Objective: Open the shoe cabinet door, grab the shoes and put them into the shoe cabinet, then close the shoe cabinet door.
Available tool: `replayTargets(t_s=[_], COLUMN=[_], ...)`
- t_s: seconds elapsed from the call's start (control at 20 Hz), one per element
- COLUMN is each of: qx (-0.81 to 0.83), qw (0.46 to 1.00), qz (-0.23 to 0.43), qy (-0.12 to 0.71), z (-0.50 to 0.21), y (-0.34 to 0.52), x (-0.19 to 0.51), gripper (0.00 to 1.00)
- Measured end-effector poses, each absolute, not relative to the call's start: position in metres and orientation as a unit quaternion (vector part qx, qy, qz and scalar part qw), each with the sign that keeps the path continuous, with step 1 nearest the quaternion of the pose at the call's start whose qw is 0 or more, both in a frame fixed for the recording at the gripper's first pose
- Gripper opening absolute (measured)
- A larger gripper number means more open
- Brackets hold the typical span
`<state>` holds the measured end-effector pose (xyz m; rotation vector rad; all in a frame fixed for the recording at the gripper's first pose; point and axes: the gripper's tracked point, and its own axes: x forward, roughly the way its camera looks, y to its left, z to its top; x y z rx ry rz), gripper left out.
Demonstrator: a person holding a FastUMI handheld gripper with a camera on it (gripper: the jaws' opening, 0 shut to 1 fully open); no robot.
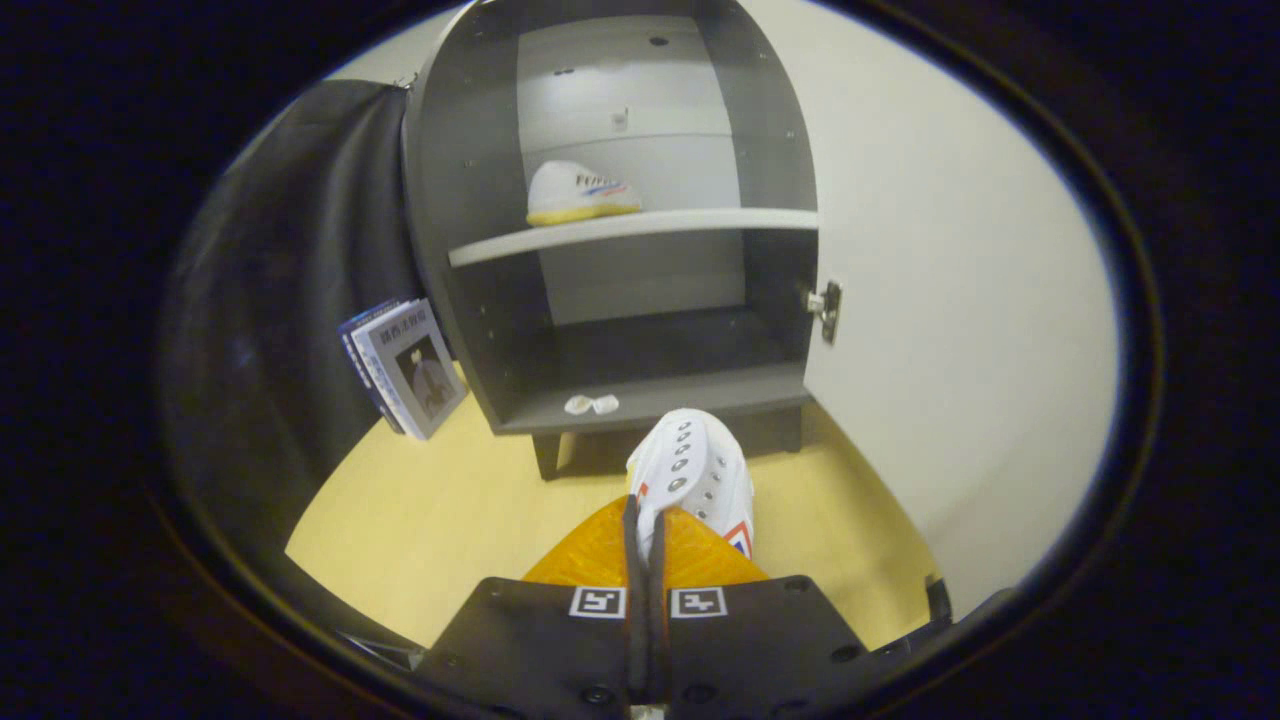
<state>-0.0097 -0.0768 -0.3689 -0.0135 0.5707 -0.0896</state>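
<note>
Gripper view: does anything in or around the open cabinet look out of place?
One oddity: a small crumpled white scrap lies on the grey shoe cabinet's bottom board near its front edge. Otherwise, one white shoe sits on the shelf, and the gripper pinches the second white shoe.

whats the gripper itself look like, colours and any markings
The gripper has two translucent orange fingers with ribbed faces, edged in black along the inner sides. They sit on matte black plates with dark screws, each plate carrying a square black-and-white marker.
</note>
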Motion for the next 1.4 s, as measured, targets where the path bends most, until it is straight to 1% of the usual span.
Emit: replayTargets(t_s=[0.35,0.7,0.95,1.4], qx=[-0.006,-0.018,-0.026,-0.056], qw=[0.981,0.993,0.996,0.993], qz=[-0.074,-0.057,-0.048,-0.065], qy=[0.178,0.103,0.074,0.076], z=[-0.246,-0.171,-0.147,-0.148], y=[-0.061,-0.038,-0.039,-0.068], x=[0.032,0.091,0.148,0.249], gripper=[0.02,0.02,0.02,0.02])
